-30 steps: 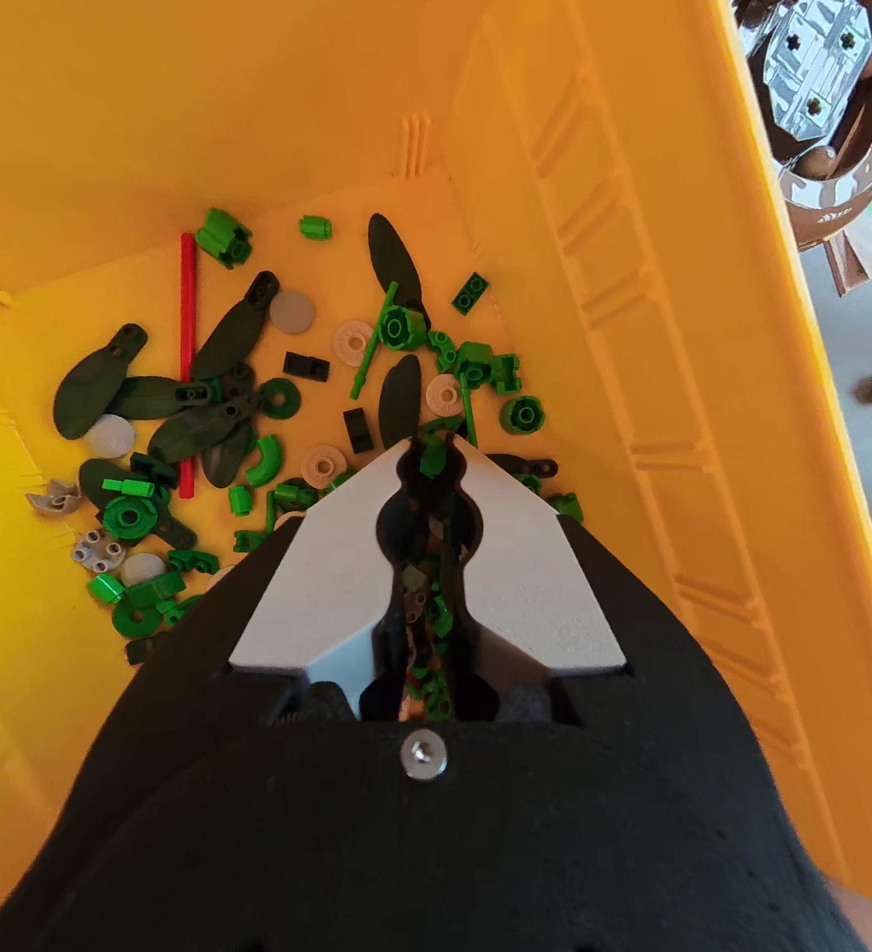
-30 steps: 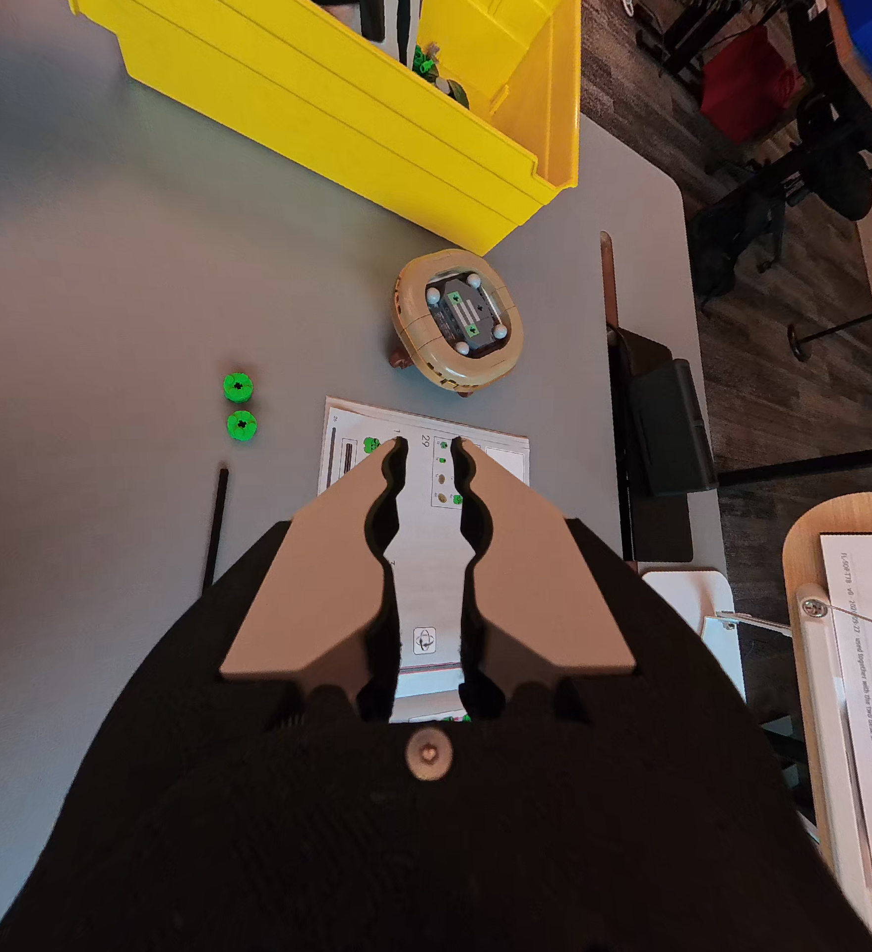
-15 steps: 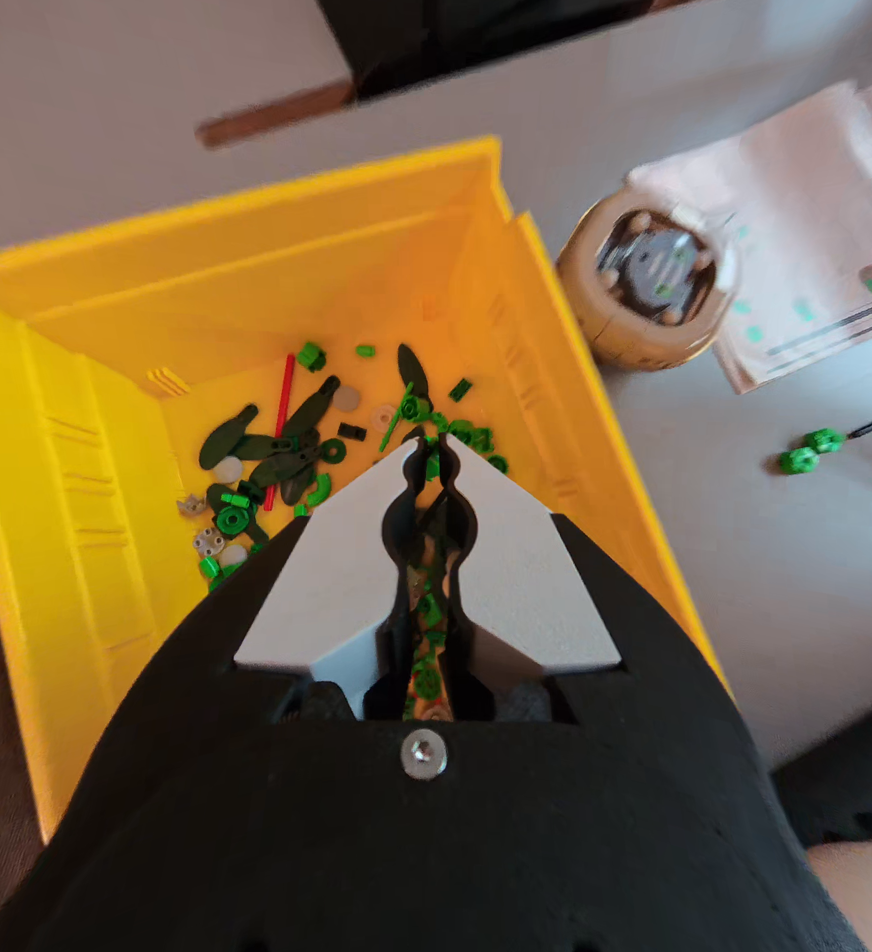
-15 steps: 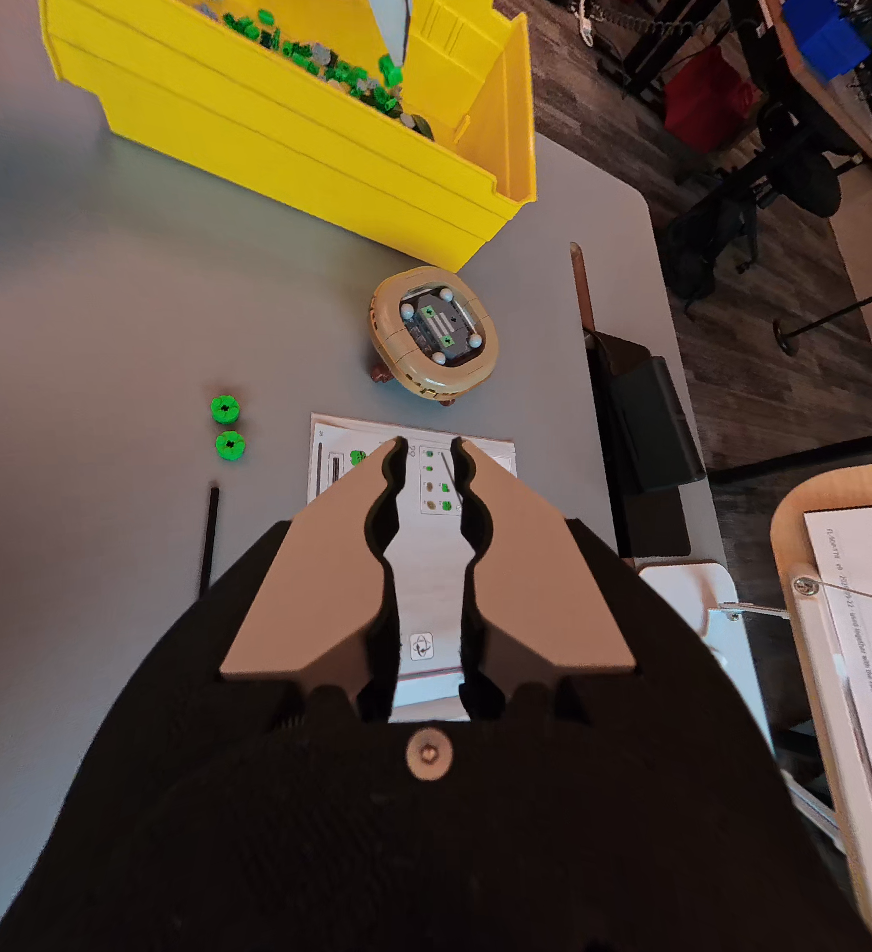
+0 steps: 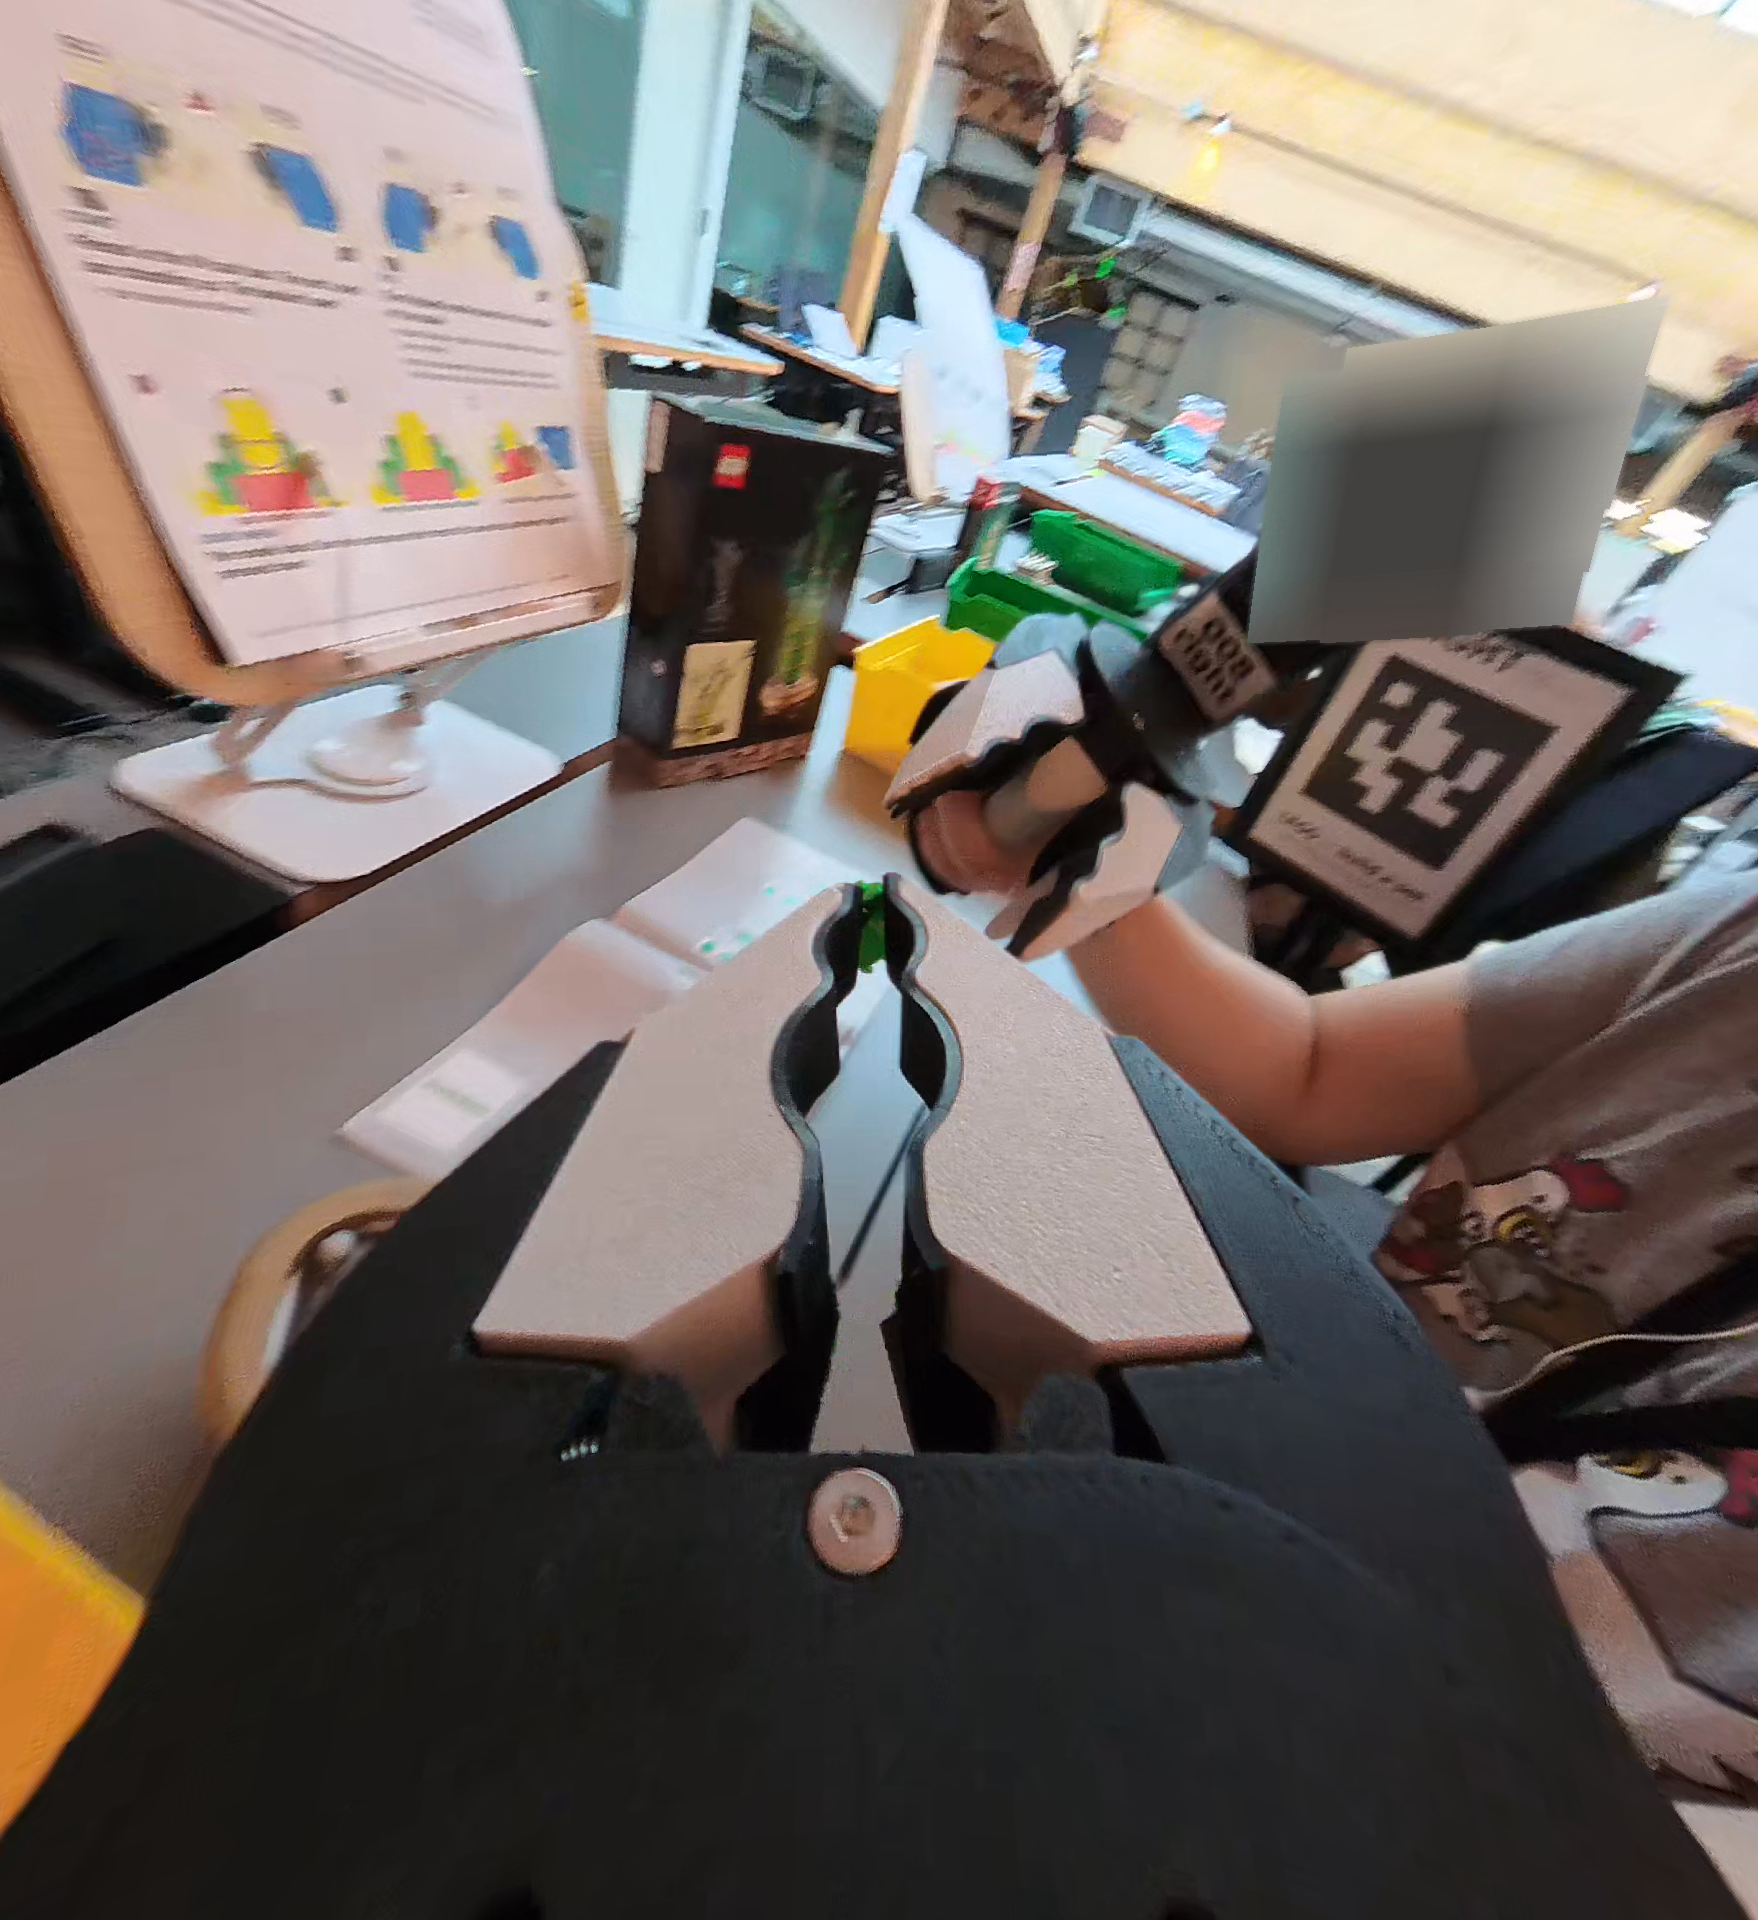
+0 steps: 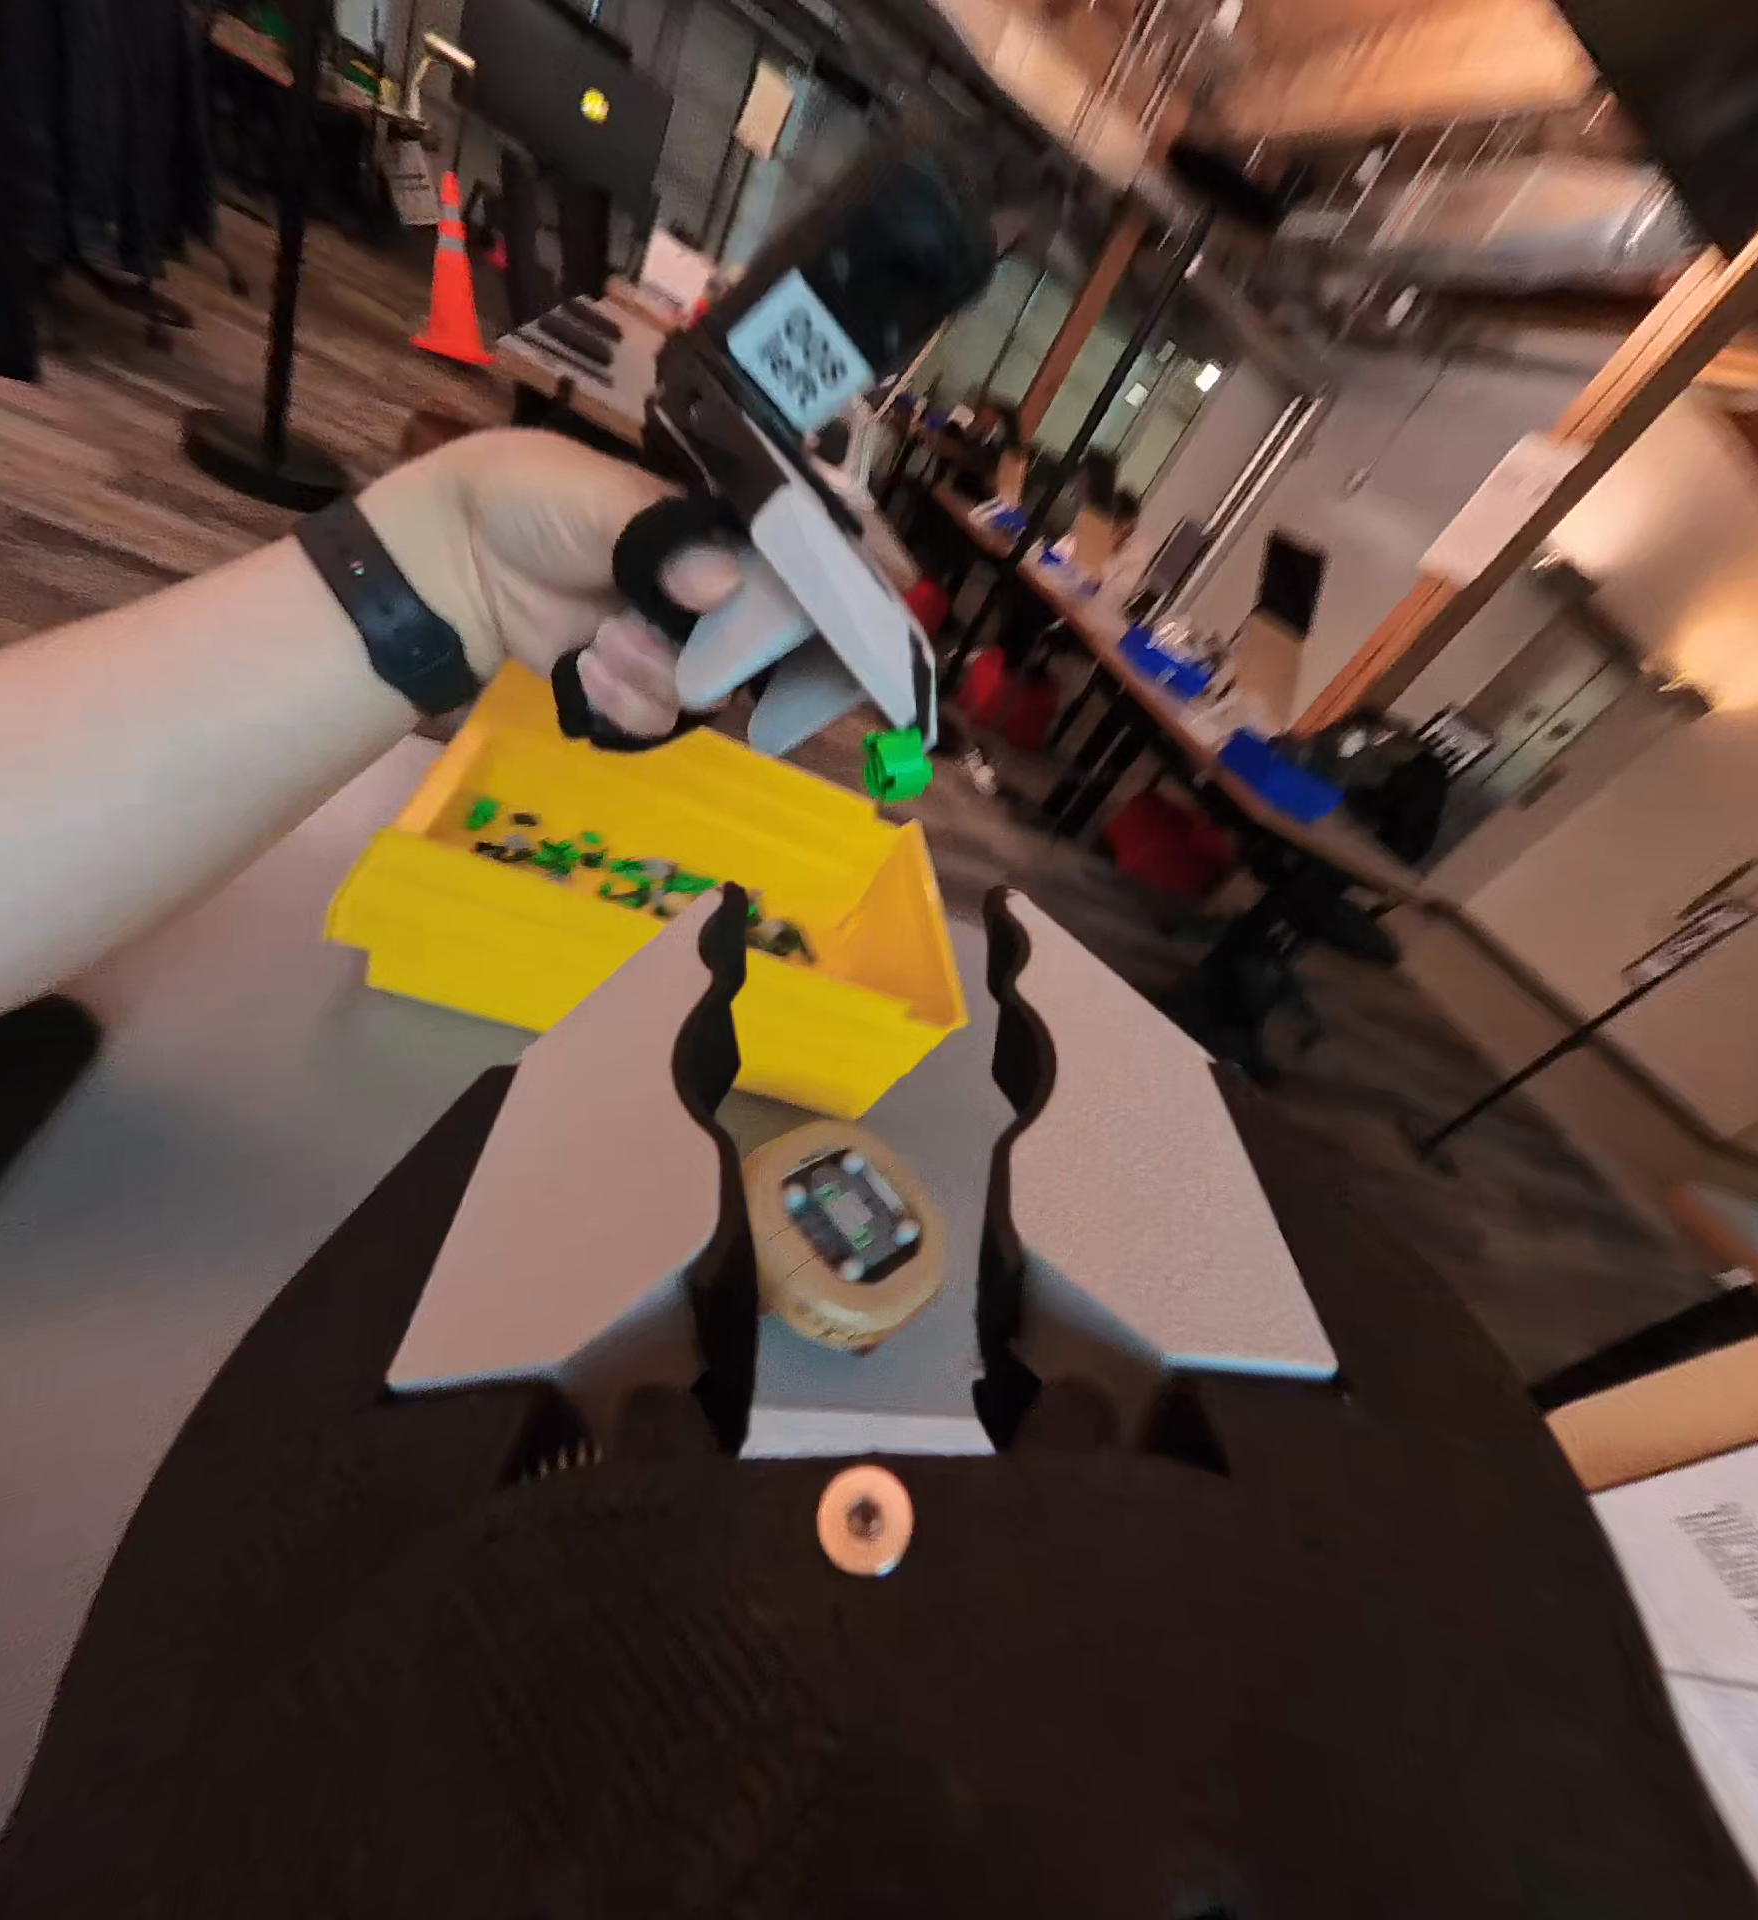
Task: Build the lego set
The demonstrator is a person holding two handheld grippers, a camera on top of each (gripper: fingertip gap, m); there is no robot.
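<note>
A grey table (image 6: 231,1143) carries the work, in a large workshop room with wooden beams, long benches with blue bins, and an orange cone (image 6: 452,275) on the dark floor. On the table stand a yellow bin (image 6: 542,956) with many small green and grey pieces, a round tan model (image 6: 844,1231) just in front of the bin, an open instruction booklet (image 5: 584,997), a dark product box (image 5: 750,582) and a tilted stand with a printed sheet (image 5: 293,312). The left gripper (image 5: 870,920) is lifted above the table, its fingers nearly closed on a small green lego piece (image 6: 894,764) at the tips. The right gripper (image 6: 864,914) is held in the air facing it, with jaws wide apart and nothing between them
</note>
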